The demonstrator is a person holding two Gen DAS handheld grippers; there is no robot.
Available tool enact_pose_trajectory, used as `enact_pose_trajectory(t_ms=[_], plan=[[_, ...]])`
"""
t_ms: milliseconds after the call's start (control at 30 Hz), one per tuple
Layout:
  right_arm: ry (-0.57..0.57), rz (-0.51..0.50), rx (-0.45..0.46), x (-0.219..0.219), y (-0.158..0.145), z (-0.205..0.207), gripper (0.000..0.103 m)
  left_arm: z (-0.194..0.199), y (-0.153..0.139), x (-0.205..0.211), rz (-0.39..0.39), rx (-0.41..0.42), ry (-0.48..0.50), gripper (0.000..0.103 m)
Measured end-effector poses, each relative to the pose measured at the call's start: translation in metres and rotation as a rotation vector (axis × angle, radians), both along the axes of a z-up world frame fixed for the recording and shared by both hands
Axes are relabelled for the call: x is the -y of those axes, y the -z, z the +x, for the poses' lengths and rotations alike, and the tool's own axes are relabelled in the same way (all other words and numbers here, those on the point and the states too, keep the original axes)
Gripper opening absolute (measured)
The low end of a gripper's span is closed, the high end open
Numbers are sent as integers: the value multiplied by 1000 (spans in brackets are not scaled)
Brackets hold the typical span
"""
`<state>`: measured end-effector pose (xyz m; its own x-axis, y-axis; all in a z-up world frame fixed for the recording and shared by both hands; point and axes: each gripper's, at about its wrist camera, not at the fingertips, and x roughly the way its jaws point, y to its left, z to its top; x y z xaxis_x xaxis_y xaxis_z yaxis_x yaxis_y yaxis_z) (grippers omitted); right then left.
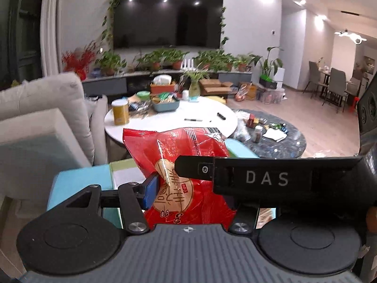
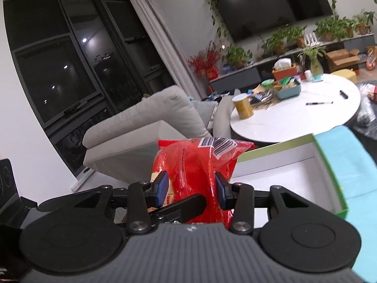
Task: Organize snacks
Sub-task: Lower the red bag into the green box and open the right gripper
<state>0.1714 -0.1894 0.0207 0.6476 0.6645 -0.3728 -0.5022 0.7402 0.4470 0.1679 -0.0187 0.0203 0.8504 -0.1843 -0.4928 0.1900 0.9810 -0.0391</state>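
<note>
Both grippers on one red snack bag (image 1: 179, 162), lifted clear of any surface. My left gripper (image 1: 186, 188) is clamped narrow on the bag: its blue pad (image 1: 150, 192) presses into the printed face from the left, while the far finger is hidden behind the black finger of the right gripper, which crosses the left wrist view with the letters DAS on it. In the right wrist view my right gripper (image 2: 192, 189) straddles the same bag at a wider span; both blue pads (image 2: 162, 188) lie against the crinkled film, one on each side, and the bag's barcode end stands up beyond them. The right jaws sit wider than the left ones, closed on the bag's thick part. Below and just right of the bag lies an open box (image 2: 294, 165) with a green rim and a white inside, on a light blue surface (image 2: 348, 165). Beyond it the round white table (image 1: 205, 122) carries a yellow canister (image 1: 120, 112), a teal tray (image 1: 166, 105) full of packets, two pens and a vase. Grey sofa at left, wall television and potted plants at the back
</note>
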Motion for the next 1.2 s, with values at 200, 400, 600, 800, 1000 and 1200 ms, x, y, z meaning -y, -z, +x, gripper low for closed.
enact_pose_trajectory(t_ms=[200, 400, 600, 800, 1000, 1200], plan=[[-12, -19, -44, -15, 14, 13, 79, 28, 26, -15, -10, -59, -17, 52], [-16, -32, -87, -21, 30, 30, 79, 53, 43, -21, -14, -98, -24, 52], [-24, -46, -118, -28, 42, 42, 79, 65, 58, -28, -21, -124, -37, 52], [-17, -96, -130, -41, 54, 49, 79, 67, 73, -33, -23, -165, -53, 54], [36, -141, -109, -37, 47, 41, 79, 52, 62, -32, 6, -127, -62, 66], [32, -150, -44, -34, 24, 19, 79, 31, 42, -32, -10, -82, -68, 66]])
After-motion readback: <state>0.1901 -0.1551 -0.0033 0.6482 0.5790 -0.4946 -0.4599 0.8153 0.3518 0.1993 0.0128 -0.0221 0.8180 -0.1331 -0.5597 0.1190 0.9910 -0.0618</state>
